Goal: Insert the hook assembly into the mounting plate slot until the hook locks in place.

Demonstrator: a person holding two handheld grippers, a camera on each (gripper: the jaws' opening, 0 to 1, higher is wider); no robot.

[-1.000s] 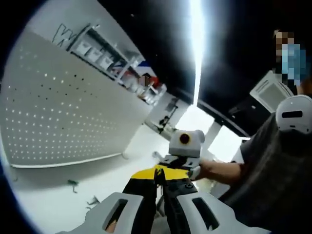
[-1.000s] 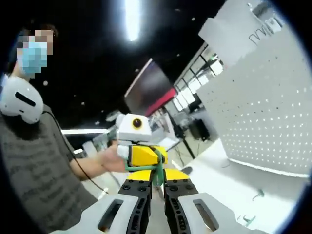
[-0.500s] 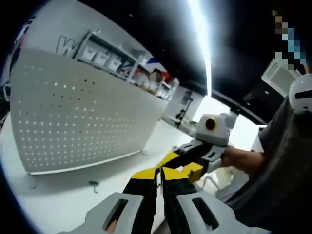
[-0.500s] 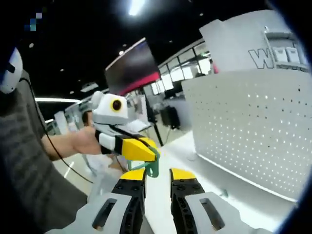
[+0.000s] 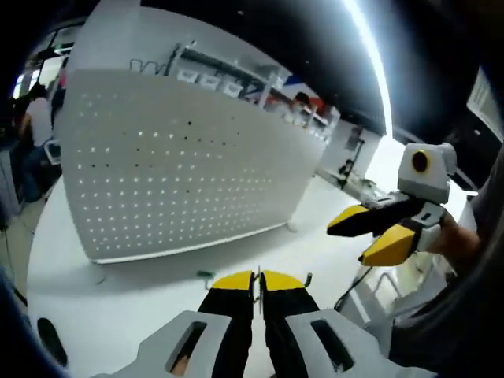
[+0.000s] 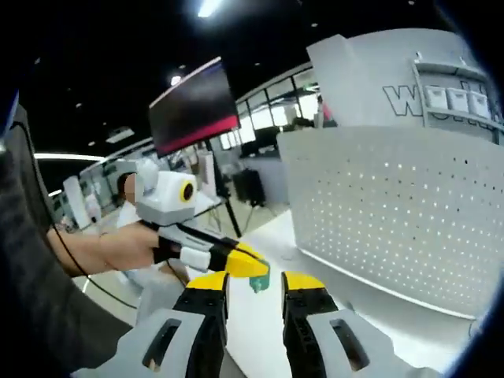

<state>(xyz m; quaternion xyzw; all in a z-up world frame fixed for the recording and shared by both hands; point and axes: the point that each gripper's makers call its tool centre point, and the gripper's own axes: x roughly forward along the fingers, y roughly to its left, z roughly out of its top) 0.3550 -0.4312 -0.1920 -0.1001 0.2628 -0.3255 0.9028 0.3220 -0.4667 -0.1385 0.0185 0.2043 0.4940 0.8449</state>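
Left claw (image 5: 257,277): jaws pressed together, yellow tips meeting; in the right gripper view a green hook assembly (image 6: 259,279) sits at its tips, apparently pinched there. Right claw (image 6: 255,282): jaws parted, nothing between them; it stands just beside the hook assembly. White perforated mounting plate (image 5: 181,169) stands upright on the white counter (image 5: 118,295), well apart from both claws. One small green hook (image 5: 205,274) lies on the counter near the plate's base.
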